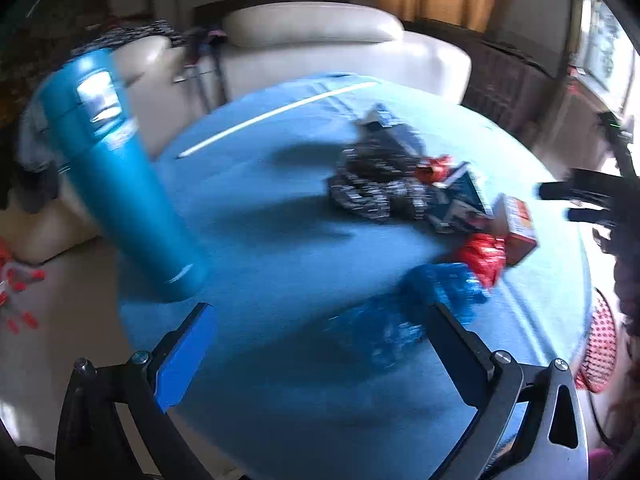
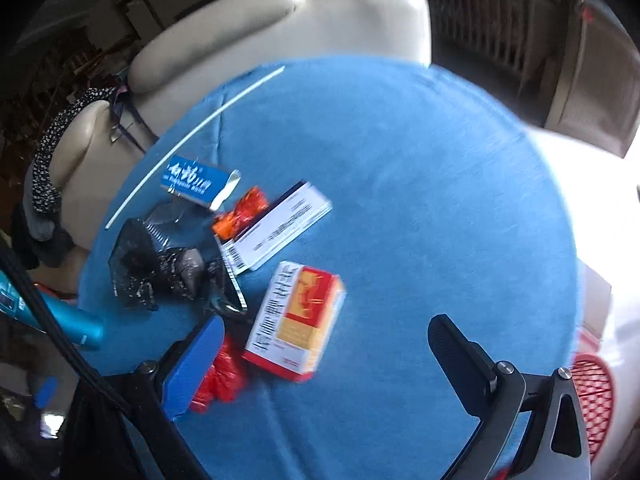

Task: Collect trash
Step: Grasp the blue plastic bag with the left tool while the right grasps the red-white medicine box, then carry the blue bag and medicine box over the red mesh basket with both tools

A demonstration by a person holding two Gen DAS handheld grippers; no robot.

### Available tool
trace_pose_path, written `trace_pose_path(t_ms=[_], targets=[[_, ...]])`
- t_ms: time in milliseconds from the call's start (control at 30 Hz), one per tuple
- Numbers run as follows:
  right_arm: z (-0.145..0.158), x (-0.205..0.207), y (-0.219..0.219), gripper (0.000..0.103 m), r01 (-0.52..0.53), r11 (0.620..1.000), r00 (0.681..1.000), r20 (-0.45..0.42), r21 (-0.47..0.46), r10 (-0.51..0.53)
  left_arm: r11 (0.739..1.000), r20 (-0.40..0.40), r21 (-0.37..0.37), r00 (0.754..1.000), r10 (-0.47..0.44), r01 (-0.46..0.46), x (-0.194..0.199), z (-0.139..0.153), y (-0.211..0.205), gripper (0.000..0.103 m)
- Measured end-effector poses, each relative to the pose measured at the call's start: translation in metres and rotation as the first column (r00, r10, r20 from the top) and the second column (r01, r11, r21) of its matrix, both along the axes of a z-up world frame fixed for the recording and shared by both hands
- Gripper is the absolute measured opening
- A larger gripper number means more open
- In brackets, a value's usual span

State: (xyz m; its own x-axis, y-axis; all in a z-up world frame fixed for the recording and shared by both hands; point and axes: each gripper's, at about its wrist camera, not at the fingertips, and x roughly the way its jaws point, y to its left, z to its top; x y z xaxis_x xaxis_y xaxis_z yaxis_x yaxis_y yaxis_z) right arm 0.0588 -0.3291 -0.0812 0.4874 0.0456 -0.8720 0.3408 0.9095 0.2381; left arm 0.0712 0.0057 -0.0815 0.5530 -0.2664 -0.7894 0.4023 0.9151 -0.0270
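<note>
On the round blue bench (image 2: 400,160) the trash lies in a loose heap toward one side. A red and yellow box (image 2: 296,320) sits nearest the right tool (image 2: 326,354), whose jaws stand spread wide with nothing between them; the box is just ahead of the gap. A red wrapper (image 2: 220,376) lies partly behind that tool's blue finger (image 2: 192,368). Farther off are a white box with a barcode (image 2: 276,226), an orange wrapper (image 2: 240,212) tucked against it, a blue packet (image 2: 192,178) and a crumpled black bag (image 2: 156,264). A thin white stick (image 2: 192,136) lies near the far rim.

The left tool (image 1: 320,344) is likewise released, its jaws wide and empty, hovering above the cloth. A crinkled blue wrapper (image 1: 440,292) lies just ahead of it, though blur hides the detail. A tall teal bottle (image 1: 116,168) stands at the bench's edge, well apart from the heap. A cream sofa (image 1: 320,40) stands behind the bench, and a red mesh basket (image 2: 592,392) shows beside the rim.
</note>
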Motion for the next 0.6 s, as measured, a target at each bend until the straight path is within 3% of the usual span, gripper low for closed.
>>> trace_pose_path(t_ms=[167,333,400,533,600], targets=[[-0.025,0.026,0.008,0.083,0.021,1.0,0.998,-0.063,0.019,-0.02,0.984,-0.004,-0.04,0.984,-0.177,0.176,0.003,-0.008,-0.026,0.103],[-0.047,0.041,0.014,0.055,0.017,0.999,0.992,-0.124,0.046,-0.011,0.948,-0.028,-0.082,0.95,-0.31,0.307,0.01,-0.024,-0.048,0.102],[-0.051,0.038,0.017,0.053,0.008,0.999,0.993,-0.115,0.037,-0.003,0.936,-0.042,-0.088,0.937,-0.346,0.342,0.013,-0.031,-0.056,0.096],[-0.051,0.024,0.007,0.052,0.015,0.998,0.996,-0.089,0.068,-0.009,0.931,-0.11,-0.091,0.925,-0.363,0.355,0.022,-0.048,-0.063,0.066],[-0.047,0.013,-0.003,0.052,0.026,0.996,0.997,-0.069,0.083,-0.02,0.924,-0.138,-0.126,0.916,-0.377,0.362,0.023,-0.057,-0.063,0.062]])
